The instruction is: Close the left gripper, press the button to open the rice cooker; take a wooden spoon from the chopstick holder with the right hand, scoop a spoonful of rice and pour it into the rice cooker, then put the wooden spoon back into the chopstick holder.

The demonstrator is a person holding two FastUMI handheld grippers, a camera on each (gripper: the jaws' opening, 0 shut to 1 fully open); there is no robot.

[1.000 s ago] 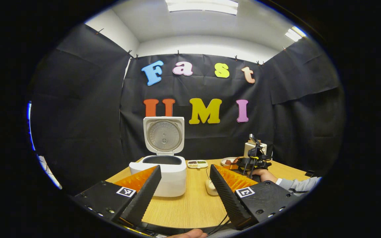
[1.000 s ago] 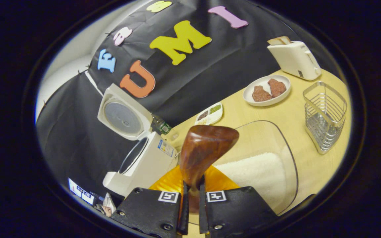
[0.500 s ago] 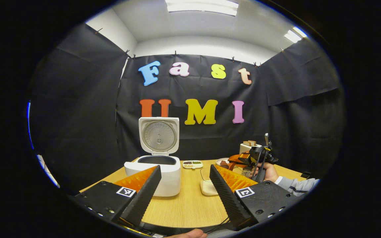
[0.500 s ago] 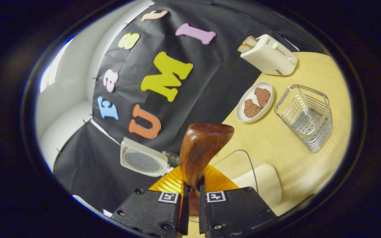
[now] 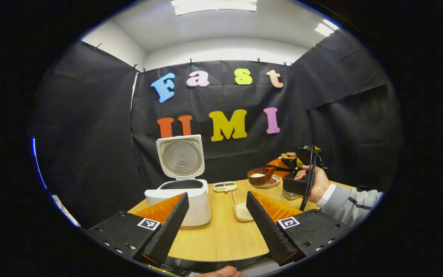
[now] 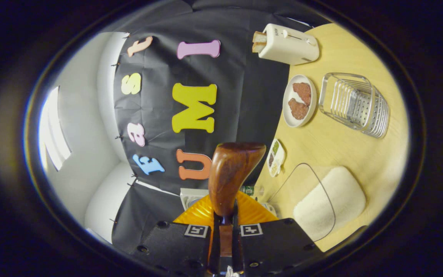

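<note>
The white rice cooker (image 5: pixel 190 200) stands on the wooden table with its lid (image 5: pixel 180 157) up. My left gripper (image 5: pixel 216 200) hangs open in front of it, holding nothing. In the left gripper view, a hand holds my right gripper (image 5: pixel 283 169) above the table's right side, shut on the wooden spoon (image 5: pixel 260 176), whose bowl carries white rice. In the right gripper view the scene is rolled sideways. The spoon's back (image 6: pixel 233 173) rises from between the shut fingers of my right gripper (image 6: pixel 224 219). It hides most of the cooker (image 6: pixel 189 194). The glass rice container (image 6: pixel 329 202) lies below right, and the wire chopstick holder (image 6: pixel 354 104) is empty.
A plate with two brown pieces (image 6: pixel 299 100), a white toaster with bread (image 6: pixel 287 44) and a small divided dish (image 6: pixel 275 157) stand toward the back of the table. The rice container (image 5: pixel 242 211) sits between the cooker and the sleeved arm (image 5: pixel 350 198).
My right gripper has lifted the spoon out of the rice container with rice in it, rising and rolling sideways. The left gripper has shifted slightly and stays open.
</note>
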